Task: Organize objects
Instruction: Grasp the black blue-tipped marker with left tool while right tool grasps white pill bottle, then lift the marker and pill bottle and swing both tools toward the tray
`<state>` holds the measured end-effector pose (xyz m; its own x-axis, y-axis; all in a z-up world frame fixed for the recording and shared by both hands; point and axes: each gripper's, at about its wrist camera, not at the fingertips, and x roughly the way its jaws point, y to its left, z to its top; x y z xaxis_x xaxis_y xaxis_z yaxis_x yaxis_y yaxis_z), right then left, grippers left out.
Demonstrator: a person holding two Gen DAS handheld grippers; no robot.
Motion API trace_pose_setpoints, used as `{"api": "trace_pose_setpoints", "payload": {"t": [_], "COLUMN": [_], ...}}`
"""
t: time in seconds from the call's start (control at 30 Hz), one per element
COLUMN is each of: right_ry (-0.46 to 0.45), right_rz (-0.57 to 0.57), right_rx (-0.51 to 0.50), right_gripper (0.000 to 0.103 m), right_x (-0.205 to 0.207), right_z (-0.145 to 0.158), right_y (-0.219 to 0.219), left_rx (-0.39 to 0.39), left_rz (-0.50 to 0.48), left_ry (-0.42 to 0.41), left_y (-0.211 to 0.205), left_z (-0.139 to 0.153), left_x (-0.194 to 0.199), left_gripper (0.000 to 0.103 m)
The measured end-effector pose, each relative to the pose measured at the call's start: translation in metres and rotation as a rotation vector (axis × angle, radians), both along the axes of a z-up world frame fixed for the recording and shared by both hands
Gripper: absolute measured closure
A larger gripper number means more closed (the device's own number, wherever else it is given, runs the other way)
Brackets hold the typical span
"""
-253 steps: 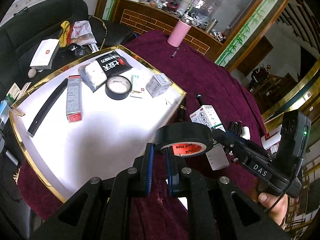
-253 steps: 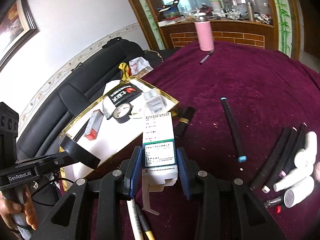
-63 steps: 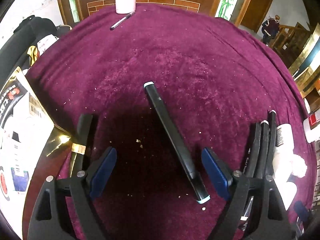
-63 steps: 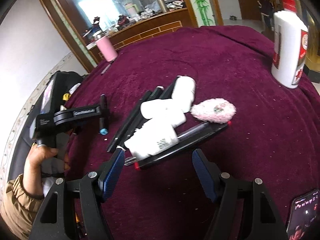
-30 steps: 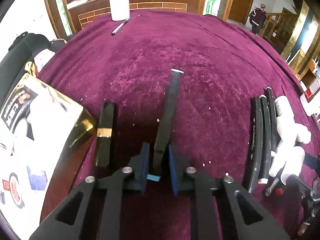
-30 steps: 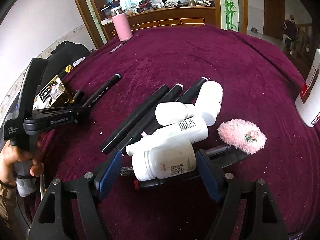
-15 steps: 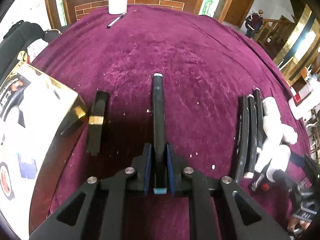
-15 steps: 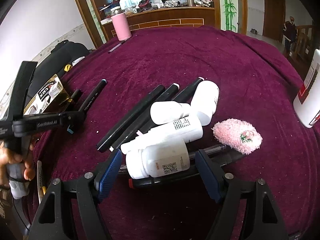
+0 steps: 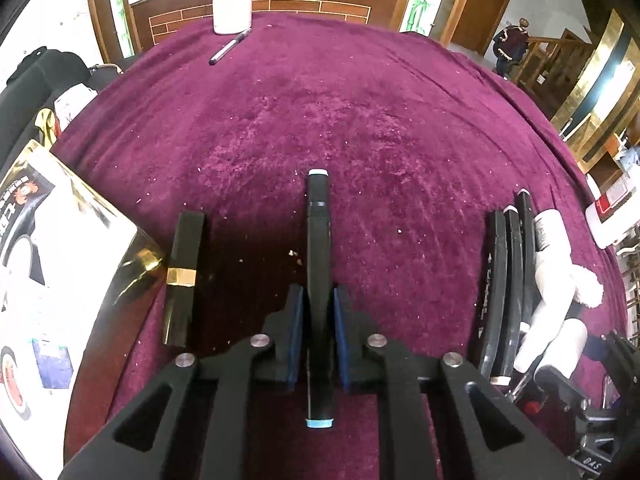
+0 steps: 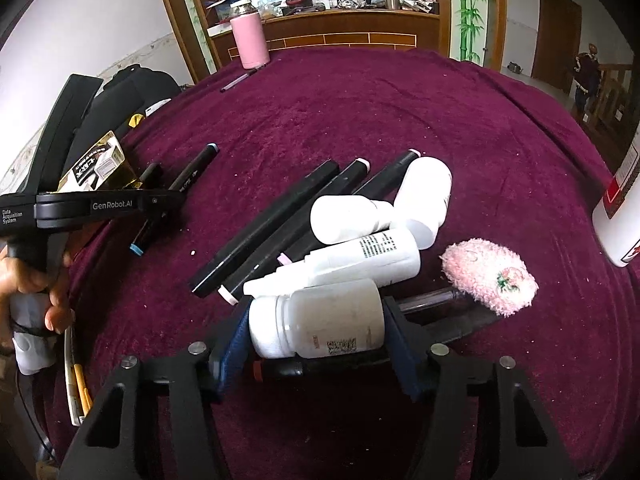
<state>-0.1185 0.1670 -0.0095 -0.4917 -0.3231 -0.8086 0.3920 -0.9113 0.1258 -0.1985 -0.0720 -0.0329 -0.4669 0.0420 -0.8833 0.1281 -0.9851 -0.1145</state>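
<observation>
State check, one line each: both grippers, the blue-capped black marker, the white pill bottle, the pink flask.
Left gripper: shut on the marker.
Black marker with blue end caps: clamped, pointing away.
Right gripper: closing around the bottle.
White plastic pill bottle: capped, on its side.
Pink flask: upright, lidded.

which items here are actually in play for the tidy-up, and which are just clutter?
In play:
- black marker, clamped in the left tool
- white pill bottle, right tool closing around it
- other markers and bottles in the pile

Lying about:
- pink flask
- pen
- pink fluffy pouch
</observation>
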Motion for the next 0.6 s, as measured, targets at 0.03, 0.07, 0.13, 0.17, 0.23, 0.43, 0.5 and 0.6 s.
{"api": "trace_pose_setpoints", "payload": {"t": [0.03, 0.07, 0.13, 0.17, 0.23, 0.43, 0.5, 0.6], "right_ry": [0.008, 0.008, 0.017, 0.023, 0.030, 0.051, 0.053, 0.052], "right_rz": [-0.007, -0.009, -0.013, -0.014, -0.016, -0.020, -0.014, -0.008], "right_rx": [-0.002, -0.007, -0.014, -0.015, -0.025, -0.042, -0.047, -0.048], "right_gripper": [0.041, 0.041, 0.041, 0.041, 0.041, 0.041, 0.041, 0.041], "right_x": [0.001, 0.002, 0.005, 0.007, 0.010, 0.020, 0.024, 0.028], "right_z": [0.002, 0.002, 0.005, 0.007, 0.010, 0.017, 0.018, 0.018], "right_y": [0.001, 0.001, 0.002, 0.002, 0.002, 0.002, 0.001, 0.000], "left_rx": [-0.001, 0.000, 0.011, 0.023, 0.035, 0.065, 0.070, 0.068], "left_rz": [-0.002, -0.004, -0.003, -0.002, -0.001, 0.000, -0.005, -0.008], "left_ry": [-0.002, -0.004, -0.004, -0.006, -0.009, -0.012, -0.014, -0.005], "left_y": [0.000, 0.000, -0.001, -0.003, -0.004, -0.008, -0.008, -0.010], "left_z": [0.000, 0.000, 0.001, 0.001, 0.002, 0.004, 0.005, 0.010], "left_x": [0.001, 0.003, 0.006, 0.009, 0.014, 0.037, 0.047, 0.061], "left_gripper": [0.089, 0.089, 0.089, 0.089, 0.089, 0.089, 0.089, 0.089]}}
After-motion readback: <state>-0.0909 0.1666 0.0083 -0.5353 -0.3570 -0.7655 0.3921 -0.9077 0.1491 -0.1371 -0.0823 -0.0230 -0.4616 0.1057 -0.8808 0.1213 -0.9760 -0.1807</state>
